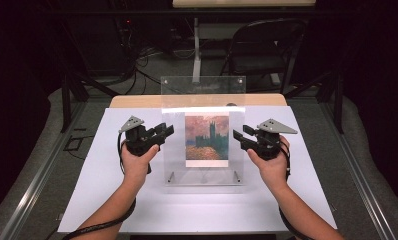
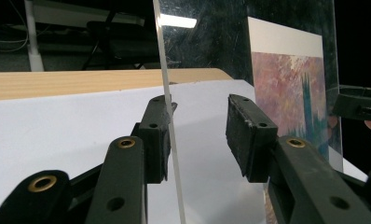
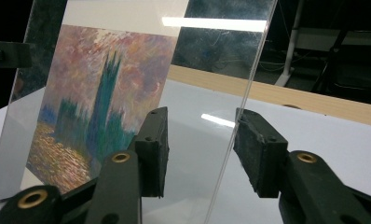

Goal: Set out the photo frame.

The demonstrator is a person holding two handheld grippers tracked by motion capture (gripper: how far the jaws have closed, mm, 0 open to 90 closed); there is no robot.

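At the frame's two side edges: I am holding my grippers, one on each side.
Left gripper point(image 1: 168, 131): its jaws are standing spread around the left edge of the frame point(image 2: 170, 121); one pad looks to be touching the edge, the other is well off it, so nothing is being pinched.
Right gripper point(image 1: 238, 135): its jaws are standing spread around the frame's right edge, which is passing between the pads, close to one of them, with no clamp showing.
Frame: clear acrylic, standing upright near the middle of the sheet point(image 1: 112, 200), facing me.
Print point(image 1: 207, 138): a painting of towers over water, sitting inside the frame.
Sheet: white, lying on the table point(image 1: 137, 101).
Behind the table: a chair point(image 1: 262, 50) is standing on the floor.
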